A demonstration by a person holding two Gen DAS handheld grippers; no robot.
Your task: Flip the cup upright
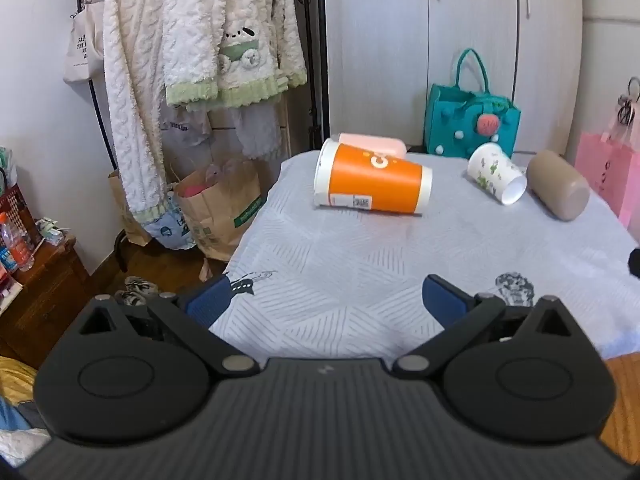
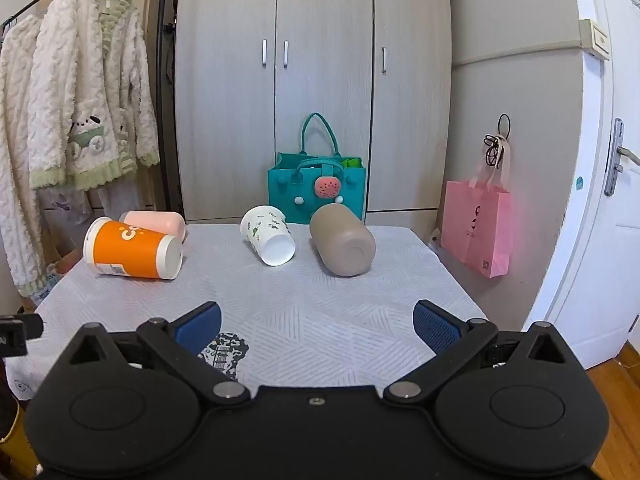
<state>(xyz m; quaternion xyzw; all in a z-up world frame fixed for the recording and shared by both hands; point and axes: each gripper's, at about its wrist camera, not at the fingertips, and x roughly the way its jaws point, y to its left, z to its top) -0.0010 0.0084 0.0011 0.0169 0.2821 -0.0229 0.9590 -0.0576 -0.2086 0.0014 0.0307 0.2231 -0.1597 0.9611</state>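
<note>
Several cups lie on their sides on the table's grey-white cloth (image 1: 360, 280) (image 2: 320, 300). An orange paper cup (image 1: 372, 180) (image 2: 132, 250) lies at the far left, with a pink cup (image 1: 376, 144) (image 2: 156, 222) behind it. A white cup with green prints (image 1: 496, 172) (image 2: 268, 240) lies in the middle. A brown cup (image 1: 558, 184) (image 2: 342, 244) lies to its right. My left gripper (image 1: 326, 300) is open and empty over the near edge. My right gripper (image 2: 318, 326) is open and empty, well short of the cups.
A teal felt bag (image 2: 316, 184) stands behind the table against the grey wardrobe. A pink paper bag (image 2: 478, 224) hangs at the right. Fluffy white clothes (image 1: 180, 60) hang on a rack at the left, with paper bags (image 1: 216, 208) on the floor below.
</note>
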